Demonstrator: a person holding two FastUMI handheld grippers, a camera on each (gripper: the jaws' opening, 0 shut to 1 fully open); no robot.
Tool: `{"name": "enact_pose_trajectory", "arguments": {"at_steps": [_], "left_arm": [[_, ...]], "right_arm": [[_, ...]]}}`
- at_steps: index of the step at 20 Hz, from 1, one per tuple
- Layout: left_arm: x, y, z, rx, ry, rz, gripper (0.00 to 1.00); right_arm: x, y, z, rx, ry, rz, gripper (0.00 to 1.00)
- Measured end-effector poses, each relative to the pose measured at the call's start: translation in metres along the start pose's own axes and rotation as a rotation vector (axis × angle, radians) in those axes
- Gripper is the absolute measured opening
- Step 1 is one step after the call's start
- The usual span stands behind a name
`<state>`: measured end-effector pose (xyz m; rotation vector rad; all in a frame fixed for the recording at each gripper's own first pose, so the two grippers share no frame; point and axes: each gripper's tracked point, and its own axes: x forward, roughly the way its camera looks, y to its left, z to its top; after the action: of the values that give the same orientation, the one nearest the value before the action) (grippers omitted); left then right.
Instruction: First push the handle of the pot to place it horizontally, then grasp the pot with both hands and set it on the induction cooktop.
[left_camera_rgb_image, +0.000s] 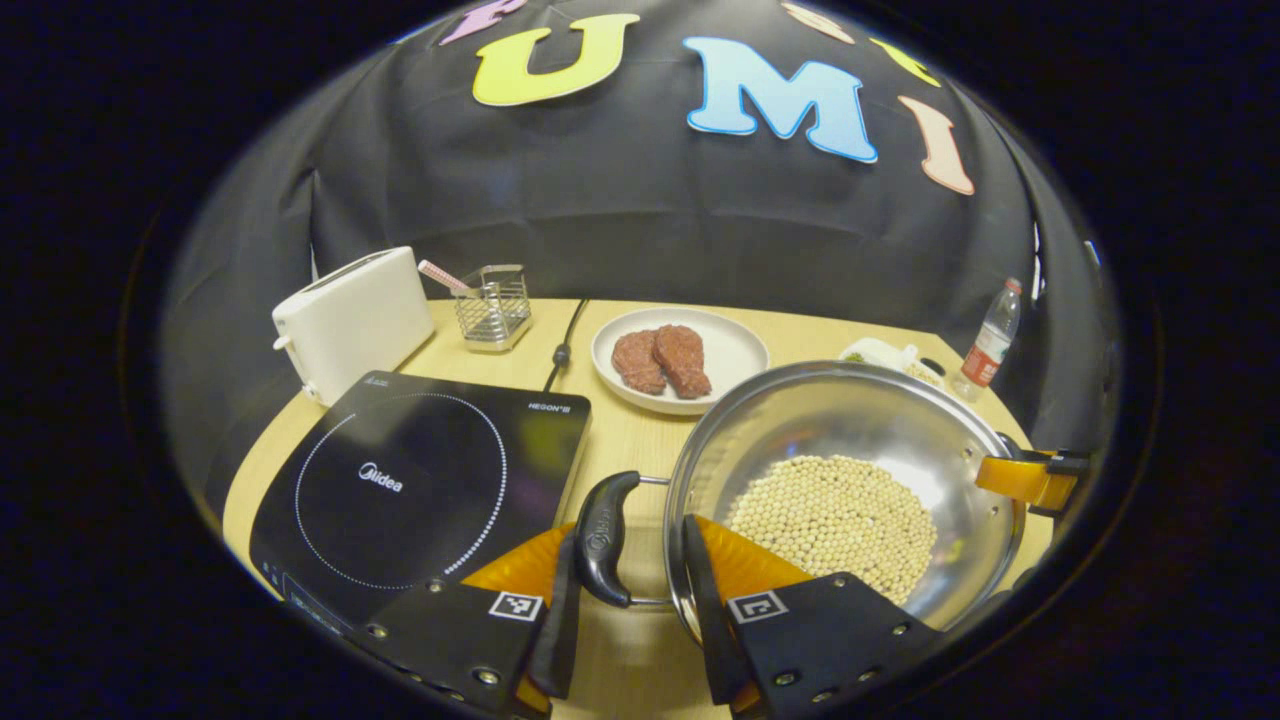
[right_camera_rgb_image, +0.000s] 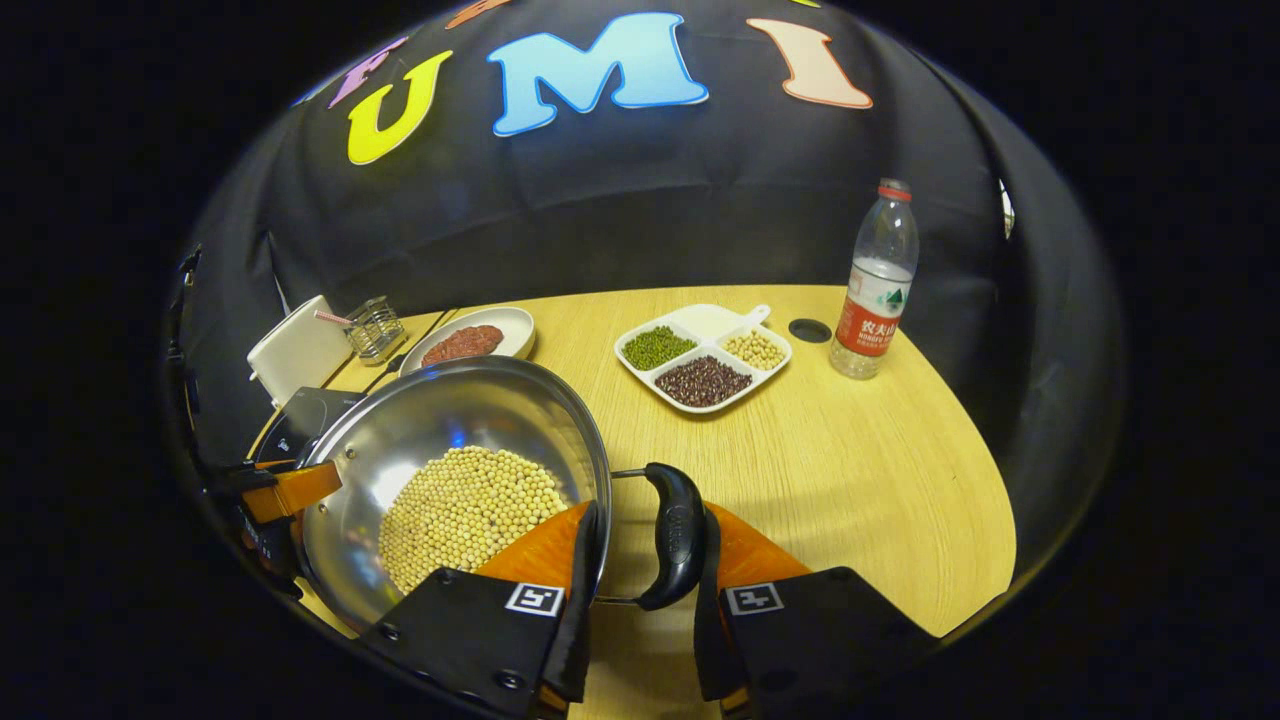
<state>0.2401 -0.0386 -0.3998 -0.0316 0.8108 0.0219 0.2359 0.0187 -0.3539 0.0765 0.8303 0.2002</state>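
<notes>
Left gripper view: pot (left_camera_rgb_image: 850, 490) of soybeans gripped, not yet on the induction cooktop (left_camera_rgb_image: 420, 490).
Each tool, left tool (left_camera_rgb_image: 625, 590) and right tool (right_camera_rgb_image: 640, 590), straddles a black handle; whether clenched I cannot tell.

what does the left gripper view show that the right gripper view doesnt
Left gripper view alone: the whole top of the induction cooktop with its cord, and the left gripper around the pot's left handle.

Right gripper view alone: the divided dish of beans in full, a table hole, and the right gripper around the right handle.

Both: the pot of soybeans, toaster, wire basket, plate of meat, water bottle.
</notes>
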Motion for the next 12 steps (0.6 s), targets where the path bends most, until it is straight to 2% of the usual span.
{"name": "enact_pose_trajectory", "arguments": {"at_steps": [1,2,4,5,6,12], "left_arm": [[-0.004,0.002,0.007,0.001,-0.009,-0.001,0.55],[-0.009,0.005,0.013,0.008,-0.017,-0.001,0.52],[-0.018,0.012,0.025,0.033,-0.033,-0.003,0.52],[-0.022,0.016,0.029,0.041,-0.034,-0.007,0.55],[-0.026,0.021,0.031,0.046,-0.036,-0.01,0.52],[-0.051,0.072,0.04,0.043,-0.052,-0.002,0.52]], "right_arm": [[-0.005,0.003,0.005,0.005,-0.01,-0.002,0.44],[-0.009,0.007,0.008,0.009,-0.014,-0.002,0.41],[-0.018,0.015,0.009,0.025,-0.017,-0.006,0.41],[-0.023,0.019,0.008,0.034,-0.017,-0.01,0.41],[-0.027,0.025,0.007,0.039,-0.017,-0.012,0.41],[-0.043,0.074,0.006,0.05,-0.018,-0.007,0.41]]}}
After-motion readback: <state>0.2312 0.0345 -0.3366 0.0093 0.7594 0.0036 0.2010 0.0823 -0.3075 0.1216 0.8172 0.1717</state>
